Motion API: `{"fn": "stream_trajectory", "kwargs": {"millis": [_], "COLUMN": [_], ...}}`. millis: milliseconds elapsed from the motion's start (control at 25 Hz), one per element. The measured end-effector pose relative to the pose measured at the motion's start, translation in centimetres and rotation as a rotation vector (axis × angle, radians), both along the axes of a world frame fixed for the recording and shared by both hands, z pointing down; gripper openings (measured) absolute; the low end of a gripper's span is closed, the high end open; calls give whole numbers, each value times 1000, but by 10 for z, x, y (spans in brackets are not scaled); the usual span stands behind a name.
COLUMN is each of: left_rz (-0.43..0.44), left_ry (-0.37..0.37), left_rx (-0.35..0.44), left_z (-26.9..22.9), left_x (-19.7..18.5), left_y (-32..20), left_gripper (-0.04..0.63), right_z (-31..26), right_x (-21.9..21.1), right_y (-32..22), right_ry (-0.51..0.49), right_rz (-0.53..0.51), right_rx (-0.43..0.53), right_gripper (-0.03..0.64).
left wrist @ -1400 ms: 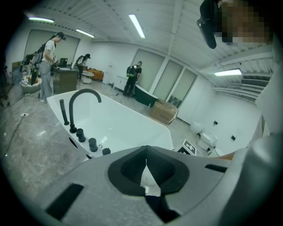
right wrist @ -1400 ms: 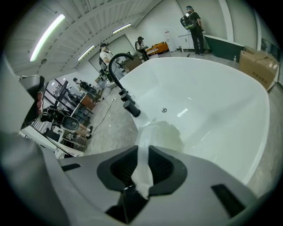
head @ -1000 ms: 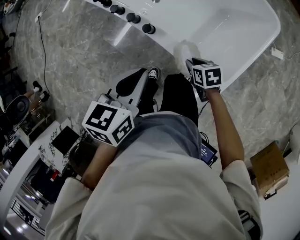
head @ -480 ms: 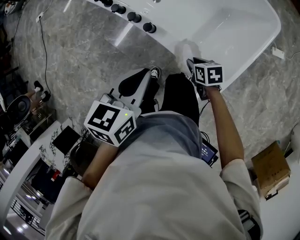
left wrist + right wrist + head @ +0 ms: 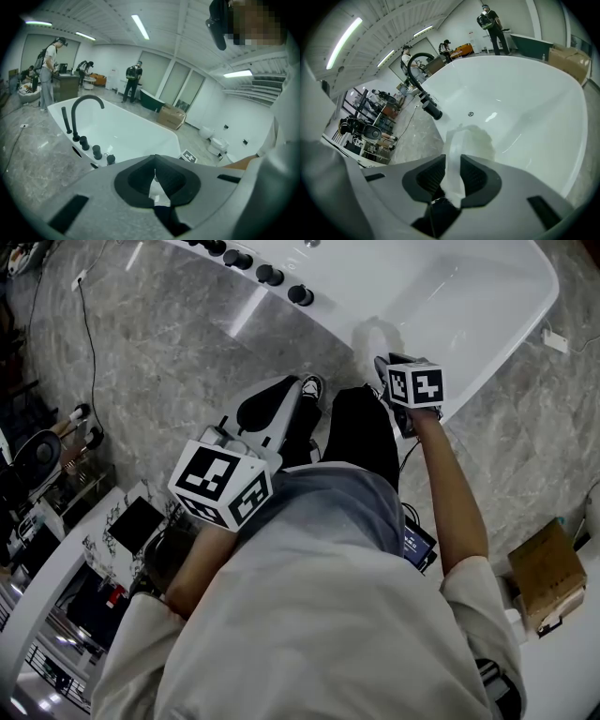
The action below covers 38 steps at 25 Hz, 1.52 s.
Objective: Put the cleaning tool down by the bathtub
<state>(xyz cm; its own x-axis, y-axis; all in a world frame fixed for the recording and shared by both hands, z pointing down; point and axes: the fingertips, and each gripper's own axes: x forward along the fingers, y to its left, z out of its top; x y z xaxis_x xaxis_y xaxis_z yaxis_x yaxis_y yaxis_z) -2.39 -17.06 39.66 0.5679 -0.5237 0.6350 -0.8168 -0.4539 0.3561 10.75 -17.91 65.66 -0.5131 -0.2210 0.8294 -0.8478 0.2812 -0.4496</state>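
Grey marbled floor (image 5: 159, 343), white bathtub (image 5: 469, 296), black taps (image 5: 270, 276) on its rim.
Your right gripper (image 5: 452, 161) clamps the pale cleaning tool (image 5: 457, 140), whose head is at the tub's near rim. Your left gripper (image 5: 155, 158) is closed and empty. Only the gripper views show the arched spout (image 5: 84, 101) and a standing person (image 5: 133, 79).

Floor (image 5: 159, 362) under you: grey veined stone, glossy. White bathtub (image 5: 487, 296) stands straight on it, just ahead of you. Your shoe (image 5: 307, 385) is planted near the tub wall. A black cable (image 5: 87, 343) runs across the stone on your left, well apart from the tub. A cardboard box (image 5: 542, 573) sits low on your right. A small white block (image 5: 555, 341) lies near the tub's right end. A white toilet (image 5: 218, 143) stands on the floor beyond the tub.
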Motion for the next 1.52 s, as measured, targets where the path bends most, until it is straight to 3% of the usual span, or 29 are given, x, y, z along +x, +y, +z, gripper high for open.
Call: {"fn": "stream_trajectory", "kwargs": {"millis": [720,1520], "left_rz": [4,104], "left_ry": [19,74], "left_rx": [8,43], "left_z": [-4,-18], "left_x": [-6,-13], "left_y": [3,11], "left_gripper": [9,9], "right_z": [-3,-44], "right_x": [6,18], "right_y": [5,25], "right_ry": [71,95], "right_rz": [30,165], "right_rx": [13,63], "right_gripper": [123,121]}}
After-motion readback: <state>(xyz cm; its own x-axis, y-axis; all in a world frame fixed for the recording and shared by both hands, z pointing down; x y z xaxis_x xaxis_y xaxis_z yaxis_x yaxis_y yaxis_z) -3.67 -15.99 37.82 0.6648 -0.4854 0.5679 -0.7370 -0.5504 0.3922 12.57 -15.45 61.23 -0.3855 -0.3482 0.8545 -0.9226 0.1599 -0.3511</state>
